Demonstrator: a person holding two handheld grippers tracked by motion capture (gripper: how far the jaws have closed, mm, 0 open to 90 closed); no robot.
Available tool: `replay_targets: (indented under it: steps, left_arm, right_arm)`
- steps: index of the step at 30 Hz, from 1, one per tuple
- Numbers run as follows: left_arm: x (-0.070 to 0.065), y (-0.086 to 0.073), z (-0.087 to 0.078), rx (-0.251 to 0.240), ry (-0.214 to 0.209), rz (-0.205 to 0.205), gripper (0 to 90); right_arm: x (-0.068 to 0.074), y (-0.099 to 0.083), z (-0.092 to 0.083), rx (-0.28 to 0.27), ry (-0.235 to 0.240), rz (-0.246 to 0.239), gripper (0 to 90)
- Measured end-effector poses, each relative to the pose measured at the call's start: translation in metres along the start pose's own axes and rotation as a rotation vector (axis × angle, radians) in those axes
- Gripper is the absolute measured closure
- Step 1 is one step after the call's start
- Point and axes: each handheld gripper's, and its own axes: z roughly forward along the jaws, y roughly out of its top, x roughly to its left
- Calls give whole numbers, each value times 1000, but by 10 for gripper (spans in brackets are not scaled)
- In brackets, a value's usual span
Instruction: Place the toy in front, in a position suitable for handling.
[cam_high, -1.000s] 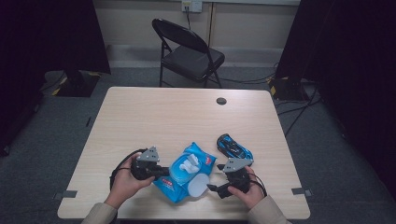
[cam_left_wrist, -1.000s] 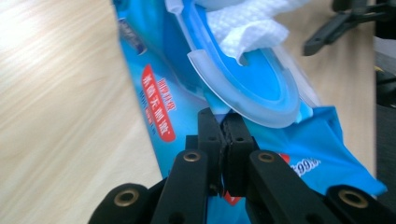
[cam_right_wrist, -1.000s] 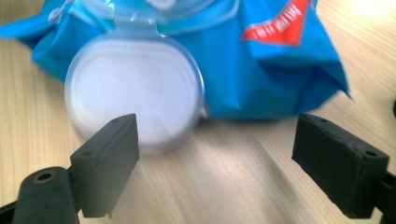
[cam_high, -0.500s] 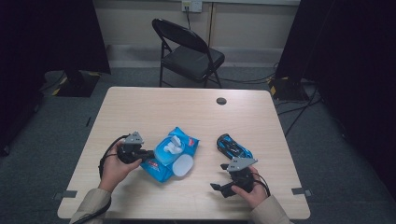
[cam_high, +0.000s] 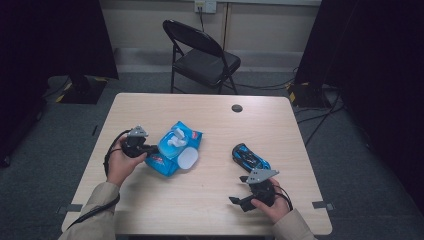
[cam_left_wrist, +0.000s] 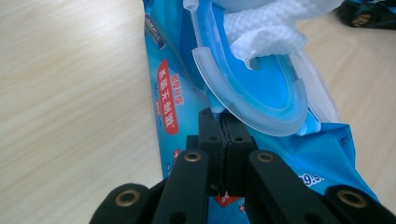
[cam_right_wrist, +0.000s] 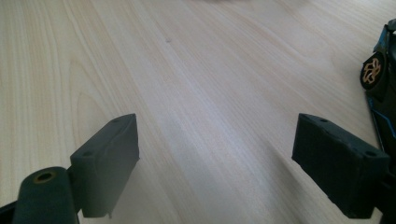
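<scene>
Toy car (cam_right_wrist: 379, 88) cut off by the right edge.

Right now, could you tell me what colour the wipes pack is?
The wipes pack is bright blue with a red label, clearest in the left gripper view.

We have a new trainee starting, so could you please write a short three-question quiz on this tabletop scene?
1. True or false: the left gripper is shut on the wipes pack.
2. How do the right gripper's jaws stand?
3. The pack's lid is: A closed, B flipped open.

Key
1. True, pinching the wrapper's edge.
2. Wide apart, empty, beside the blue toy car.
3. B; a white wipe sticks out.
</scene>
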Motion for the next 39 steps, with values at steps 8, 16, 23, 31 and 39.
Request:
replay_targets:
  steps: [8,16,23,31,39]
  left_arm:
    - [23,11,5,14,47,-19,888]
    - [46,20,6,42,93,-7,887]
    - [62,18,2,35,123,-35,888]
    - [64,16,0,23,132,-19,868]
    - [49,6,-25,-37,133,-50,666]
  right_arm:
    - [-2,-3,-3,-1,4,0,141]
    - [-5,-9,1,16,5,8,141]
    - [-4,-9,3,37,2,-5,141]
    - [-3,-8,5,52,-9,-21,141]
    - [-1,-8,6,61,-27,-43,139]
